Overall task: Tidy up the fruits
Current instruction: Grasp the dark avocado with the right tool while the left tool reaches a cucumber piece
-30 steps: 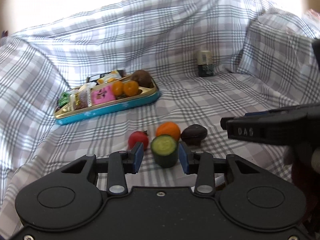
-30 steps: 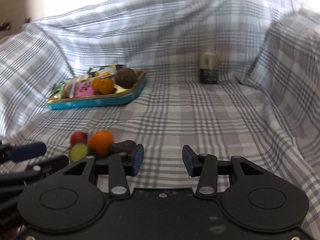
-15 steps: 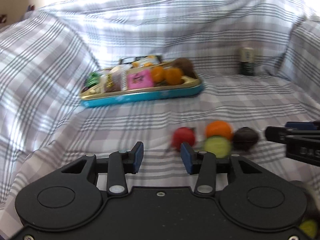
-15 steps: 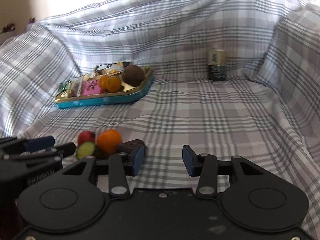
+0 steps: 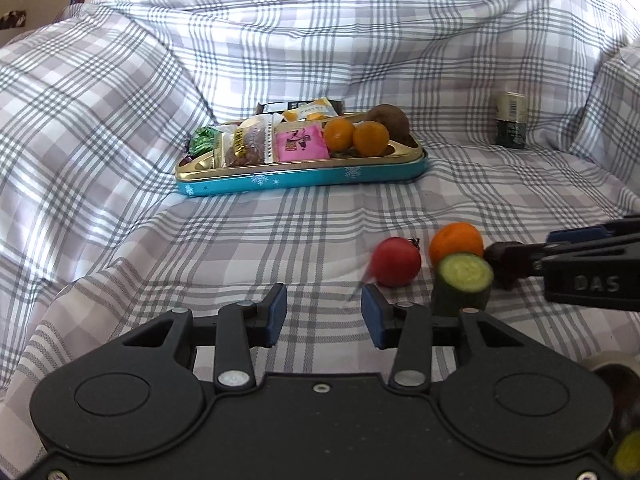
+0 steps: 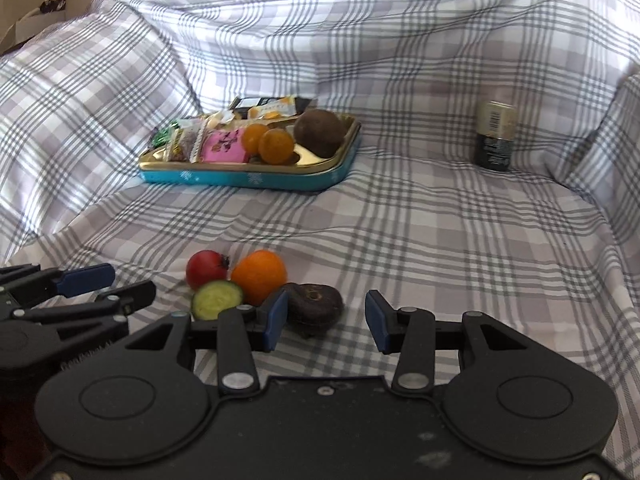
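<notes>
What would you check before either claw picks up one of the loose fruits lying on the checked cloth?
1. Right gripper open: ok.
2. Dark brown fruit lined up between its fingers: not ok, it sits towards the left finger.
3. Left gripper open and empty, jaws just widened: ok.
4. Tomato, orange, cucumber piece crowd together: not ok.
5. Free spot in tray: cannot tell.

Plaid-sheeted bed bears tin tray, loose fruits, jar.

Glossy metal tray, matt checked cloth
</notes>
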`<state>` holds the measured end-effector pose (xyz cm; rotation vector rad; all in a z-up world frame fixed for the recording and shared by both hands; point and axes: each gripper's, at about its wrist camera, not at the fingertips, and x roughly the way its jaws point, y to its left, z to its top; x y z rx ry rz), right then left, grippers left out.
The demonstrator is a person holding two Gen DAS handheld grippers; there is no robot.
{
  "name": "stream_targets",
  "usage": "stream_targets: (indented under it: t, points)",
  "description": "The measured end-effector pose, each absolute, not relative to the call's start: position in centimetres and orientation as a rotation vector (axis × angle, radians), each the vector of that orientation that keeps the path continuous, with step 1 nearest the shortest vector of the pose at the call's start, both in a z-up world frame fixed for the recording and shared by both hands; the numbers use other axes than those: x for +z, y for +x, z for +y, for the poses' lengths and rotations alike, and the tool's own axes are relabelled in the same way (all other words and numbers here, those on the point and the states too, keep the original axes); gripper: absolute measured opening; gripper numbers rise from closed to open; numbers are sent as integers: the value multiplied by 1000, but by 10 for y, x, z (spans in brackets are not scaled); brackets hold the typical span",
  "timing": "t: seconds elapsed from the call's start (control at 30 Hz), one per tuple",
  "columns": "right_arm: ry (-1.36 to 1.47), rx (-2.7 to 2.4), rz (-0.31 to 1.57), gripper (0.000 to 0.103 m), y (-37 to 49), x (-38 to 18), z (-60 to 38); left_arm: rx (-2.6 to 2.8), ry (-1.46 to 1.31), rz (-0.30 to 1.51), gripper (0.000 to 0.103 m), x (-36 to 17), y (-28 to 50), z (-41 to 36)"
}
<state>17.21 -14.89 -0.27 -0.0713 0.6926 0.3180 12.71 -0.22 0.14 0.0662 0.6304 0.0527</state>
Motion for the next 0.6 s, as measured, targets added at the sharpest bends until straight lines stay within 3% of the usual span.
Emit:
stream_targets:
  t: [0.27, 0.33, 0.6]
  points:
    - [-99, 310, 731, 48, 182, -13, -138, 15, 100, 603, 52, 3, 120, -10]
    - [-102, 293, 723, 42, 182, -16, -139, 2, 108, 594, 52, 4, 118, -12]
    - [-31, 251, 692, 42, 168, -10, -168, -50, 128, 560, 52, 8, 113, -20]
